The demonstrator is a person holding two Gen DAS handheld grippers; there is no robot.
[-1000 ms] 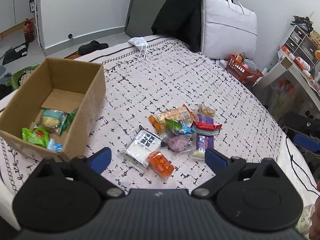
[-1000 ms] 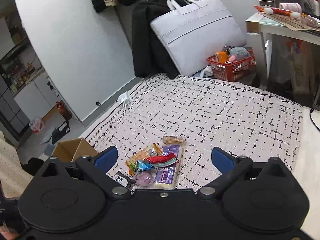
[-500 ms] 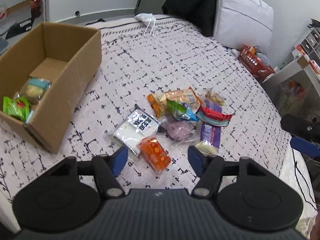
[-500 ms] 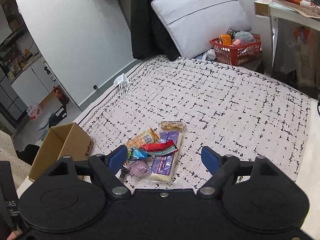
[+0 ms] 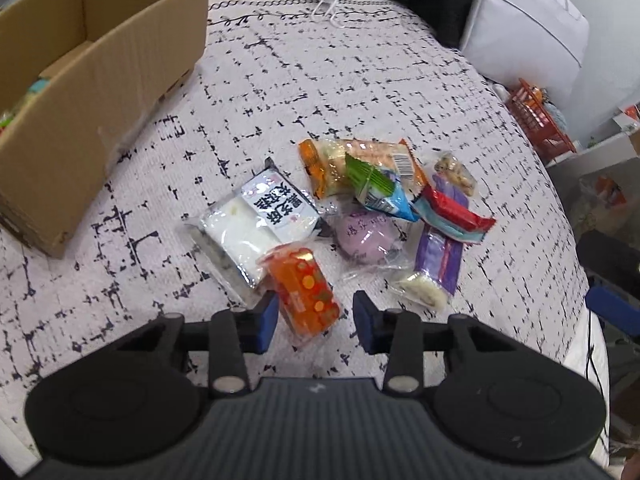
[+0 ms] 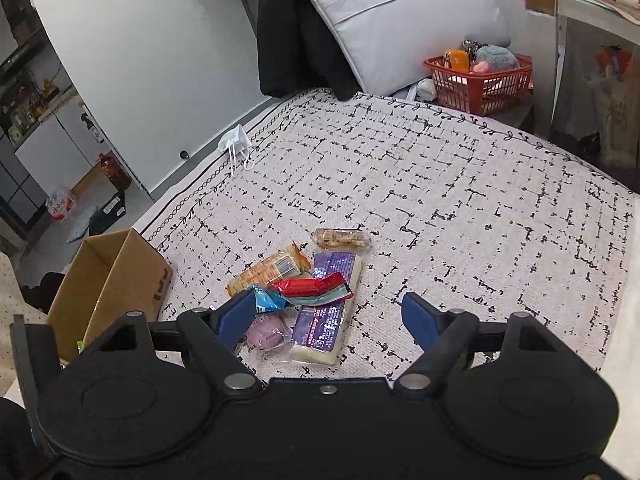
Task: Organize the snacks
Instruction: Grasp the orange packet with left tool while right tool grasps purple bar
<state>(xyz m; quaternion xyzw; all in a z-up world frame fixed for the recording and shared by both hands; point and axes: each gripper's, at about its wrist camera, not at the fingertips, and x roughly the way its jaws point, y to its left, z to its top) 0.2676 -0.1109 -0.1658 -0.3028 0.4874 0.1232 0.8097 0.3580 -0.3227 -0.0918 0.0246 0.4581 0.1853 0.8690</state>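
The left gripper's [image 5: 314, 318] fingers [image 5: 264, 320] stood apart, straddling the near end of the orange packet [image 5: 306, 290] on the bed [image 5: 360, 80], not yet pinching. It looked light and crinkly, its film likely slippery, so a hold across its firm middle seemed best. The right gripper [image 6: 330, 318] hovered with fingers wide apart, holding nothing. Beyond lay the white packet [image 5: 260, 216] and the snack pile [image 5: 384, 200], overlapping. The cardboard box [image 5: 80, 92] was cut off, its contents barely visible.
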